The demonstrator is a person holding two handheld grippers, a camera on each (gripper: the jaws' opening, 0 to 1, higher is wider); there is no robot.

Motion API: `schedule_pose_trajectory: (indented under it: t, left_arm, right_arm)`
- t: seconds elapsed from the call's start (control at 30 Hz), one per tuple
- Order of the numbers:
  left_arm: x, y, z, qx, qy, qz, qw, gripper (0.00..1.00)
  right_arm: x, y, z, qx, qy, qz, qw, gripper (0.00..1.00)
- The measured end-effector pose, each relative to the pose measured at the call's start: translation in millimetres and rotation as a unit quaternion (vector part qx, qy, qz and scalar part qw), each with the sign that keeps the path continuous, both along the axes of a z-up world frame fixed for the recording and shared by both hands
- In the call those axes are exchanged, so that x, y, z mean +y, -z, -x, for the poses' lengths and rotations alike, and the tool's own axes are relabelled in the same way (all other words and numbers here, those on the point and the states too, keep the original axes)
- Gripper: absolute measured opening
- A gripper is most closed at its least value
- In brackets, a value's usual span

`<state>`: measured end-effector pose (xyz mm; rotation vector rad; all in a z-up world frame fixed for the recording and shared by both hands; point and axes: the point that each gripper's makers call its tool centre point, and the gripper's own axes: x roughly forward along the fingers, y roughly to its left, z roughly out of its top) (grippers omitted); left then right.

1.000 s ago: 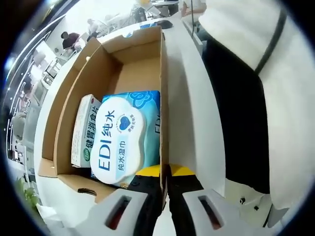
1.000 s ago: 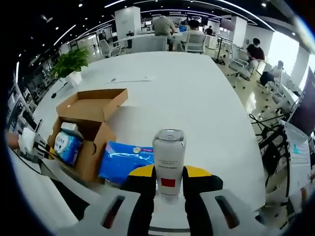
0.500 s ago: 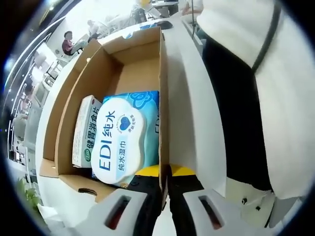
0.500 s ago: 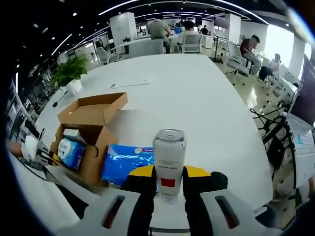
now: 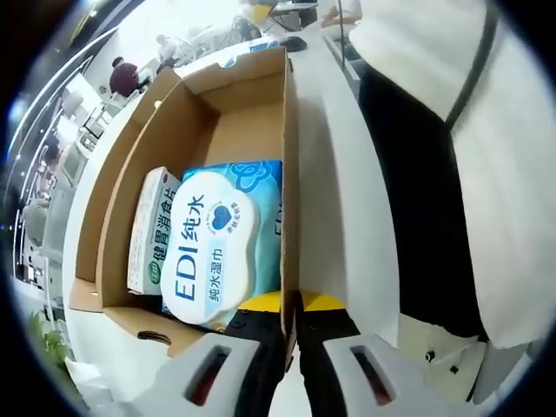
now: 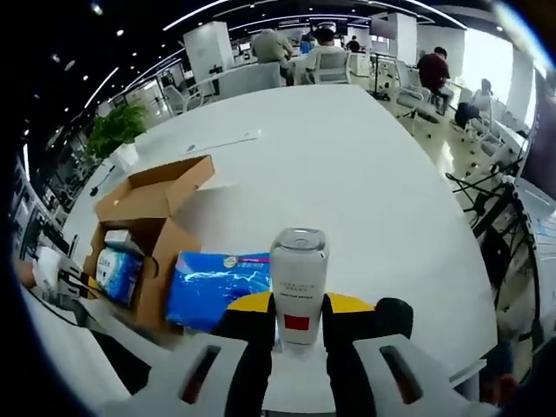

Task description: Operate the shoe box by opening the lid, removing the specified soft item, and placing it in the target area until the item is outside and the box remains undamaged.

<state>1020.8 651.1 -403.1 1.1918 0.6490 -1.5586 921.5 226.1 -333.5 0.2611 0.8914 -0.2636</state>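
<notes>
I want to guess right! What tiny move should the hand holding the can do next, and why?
Probably lower the can onto the bare white table and let go: the right gripper is shut on it, and the blue soft pack already lies outside the cardboard box.

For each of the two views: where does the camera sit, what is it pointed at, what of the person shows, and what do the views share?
Left gripper view: rides the left gripper, clamped on the cardboard box wall, looking in at the wipes pack; the person's torso at right.
Right gripper view: rides the right gripper, holding a silver can, facing across the white table.
Shared: the box with the wipes.
</notes>
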Motion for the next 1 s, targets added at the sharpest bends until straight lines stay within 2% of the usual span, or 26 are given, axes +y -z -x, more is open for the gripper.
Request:
schedule_pose_trajectory:
  t: [0.07, 0.37, 0.47, 0.57, 0.67, 0.8, 1.0]
  left_arm:
    - [0, -0.2, 0.1, 0.002, 0.000, -0.001, 1.0000, 0.03]
    - [-2, -2.0, 0.7, 0.002, -0.003, -0.002, 1.0000, 0.03]
    - [-2, -2.3, 0.6, 0.006, -0.008, -0.005, 0.9999, 0.03]
    - [-3, -3.4, 1.1, 0.007, -0.009, -0.006, 0.9999, 0.03]
    - [-3, -3.6, 1.2, 0.007, -0.009, -0.006, 0.9999, 0.03]
    - [-2, -2.1, 0.5, 0.005, -0.011, -0.004, 0.9999, 0.03]
    - [-2, -1.6, 0.2, 0.009, -0.013, -0.007, 0.9999, 0.03]
  right_arm:
    - [1, 5.3, -2, -0.001, -0.002, -0.018, 0.9998, 0.20]
    - [-4, 28.6, -4, 0.018, -0.004, -0.022, 0.9996, 0.20]
    - [-10, 25.5, -6, 0.036, -0.013, -0.009, 0.9992, 0.20]
    - [-14, 29.3, -5, 0.046, -0.004, -0.024, 0.9986, 0.20]
    - [-22, 37.7, -1, 0.078, -0.016, -0.021, 0.9966, 0.20]
    - [-19, 41.6, 4, 0.092, -0.024, -0.021, 0.9952, 0.20]
    - [-18, 47.6, 0, 0.096, -0.032, -0.021, 0.9946, 0.20]
